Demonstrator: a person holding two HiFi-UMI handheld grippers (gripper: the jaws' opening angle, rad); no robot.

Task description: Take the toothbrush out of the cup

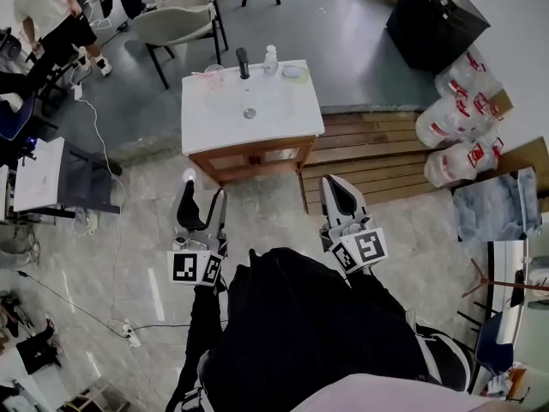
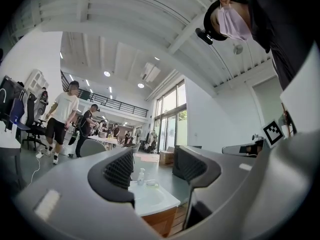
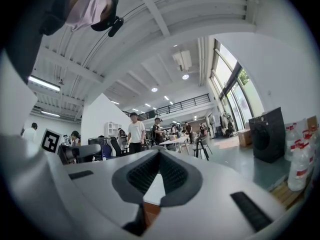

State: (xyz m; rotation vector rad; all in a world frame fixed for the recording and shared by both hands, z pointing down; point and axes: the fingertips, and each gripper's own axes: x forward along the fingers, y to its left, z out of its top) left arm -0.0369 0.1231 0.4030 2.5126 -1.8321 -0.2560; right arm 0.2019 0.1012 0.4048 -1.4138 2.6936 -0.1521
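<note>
White-topped bench (image 1: 283, 110) carries the cup (image 1: 213, 69) at its 11 o'clock corner, toothbrush too small to make out, well apart from the spread, empty left hand-held gripper (image 1: 206, 185) and pressed-together right hand-held gripper (image 1: 333, 183), so a hasty reach could topple the cup against the tap (image 1: 243, 61).

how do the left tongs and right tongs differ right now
The left tongs stand open, jaws wide apart; the right tongs are shut, tips meeting. The left tongs' gap frames a broad stretch of the white washstand; the right tongs leave only a sliver of it showing below their tips. Shared: both are empty, both point toward the washstand, and both are short of it.
</note>
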